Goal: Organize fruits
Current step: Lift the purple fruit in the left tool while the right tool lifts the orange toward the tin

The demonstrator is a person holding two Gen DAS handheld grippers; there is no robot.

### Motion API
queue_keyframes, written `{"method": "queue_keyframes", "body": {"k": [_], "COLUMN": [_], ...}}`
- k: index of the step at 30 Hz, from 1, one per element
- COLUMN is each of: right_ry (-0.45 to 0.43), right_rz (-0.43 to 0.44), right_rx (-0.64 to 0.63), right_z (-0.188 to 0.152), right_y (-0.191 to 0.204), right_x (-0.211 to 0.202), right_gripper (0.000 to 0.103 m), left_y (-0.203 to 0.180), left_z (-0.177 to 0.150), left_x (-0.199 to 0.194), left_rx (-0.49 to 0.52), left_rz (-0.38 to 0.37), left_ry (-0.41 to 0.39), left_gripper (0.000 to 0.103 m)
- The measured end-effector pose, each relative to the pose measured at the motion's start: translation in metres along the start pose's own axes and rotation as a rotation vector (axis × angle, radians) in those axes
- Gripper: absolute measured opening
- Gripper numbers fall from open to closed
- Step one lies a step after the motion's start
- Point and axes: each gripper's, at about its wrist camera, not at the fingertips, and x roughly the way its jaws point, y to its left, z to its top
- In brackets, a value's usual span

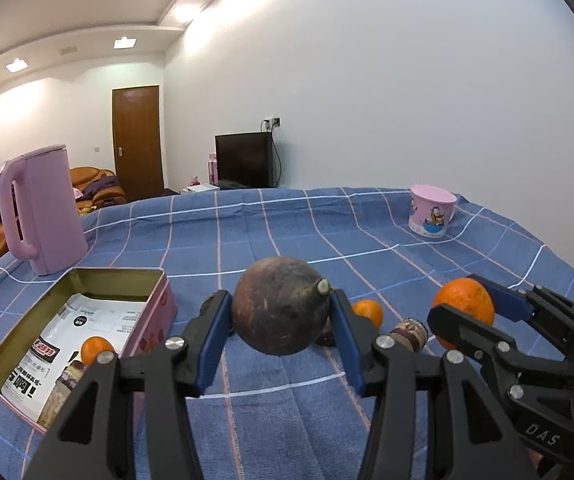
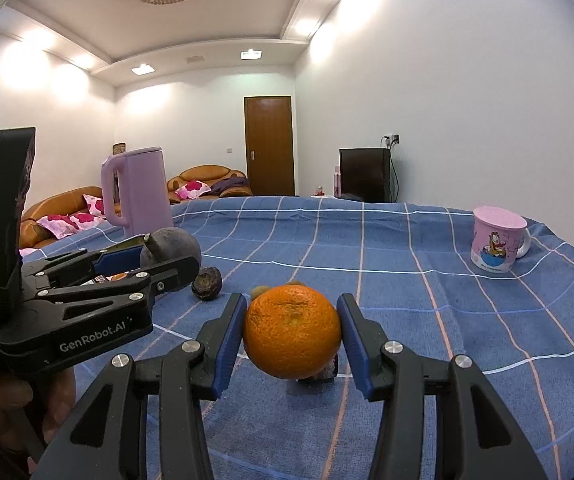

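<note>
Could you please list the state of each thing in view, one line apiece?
Left gripper: shut on the mangosteen, lifted.
Right gripper: shut on the large orange, lifted.
Pink tin: open, holding a small orange and leaflets.
Pink kettle: upright, lid closed.
Cartoon mug: upright, lidded.
Second small orange: lying on the cloth.

A dark purple-brown round fruit [image 1: 277,306], scuffed and with a stubby stem pointing up and right, sits clamped between the blue pads of the left gripper [image 1: 279,320], lifted off the cloth. A large orange [image 2: 291,331] with dimpled skin is pinched in the right gripper [image 2: 291,336]. Just past the left gripper lies a small orange [image 1: 368,312]; another small orange [image 1: 96,349] lies in the tin [image 1: 155,322] to its left.
</note>
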Motion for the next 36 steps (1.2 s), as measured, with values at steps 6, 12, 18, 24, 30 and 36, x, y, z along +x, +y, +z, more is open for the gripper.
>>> {"method": "queue_keyframes", "body": {"k": [6, 12, 18, 24, 30, 36], "right_ry": [-0.017, -0.028, -0.007, -0.01, 0.002, 0.003], "right_rz": [0.007, 0.021, 0.03, 0.033, 0.058, 0.1], "right_rx": [-0.002, -0.001, 0.041, 0.013, -0.006, -0.042], "right_z": [0.0, 0.001, 0.007, 0.019, 0.028, 0.041], "right_y": [0.0, 0.0, -0.009, -0.004, 0.005, 0.021], "right_x": [-0.003, -0.006, -0.003, -0.001, 0.007, 0.018], "right_gripper": [0.049, 0.049, 0.049, 0.049, 0.049, 0.049], "left_y": [-0.001, -0.001, 0.007, 0.018, 0.028, 0.044], "left_z": [0.001, 0.001, 0.004, 0.007, 0.01, 0.01], "left_x": [-0.003, -0.008, -0.008, -0.011, -0.012, -0.015], "left_rx": [0.006, 0.0, -0.017, -0.036, -0.038, -0.058], "left_rz": [0.009, 0.02, 0.039, 0.058, 0.095, 0.121], "left_ry": [-0.022, -0.041, -0.026, -0.019, 0.007, 0.027], "left_gripper": [0.052, 0.052, 0.052, 0.052, 0.052, 0.052]}}
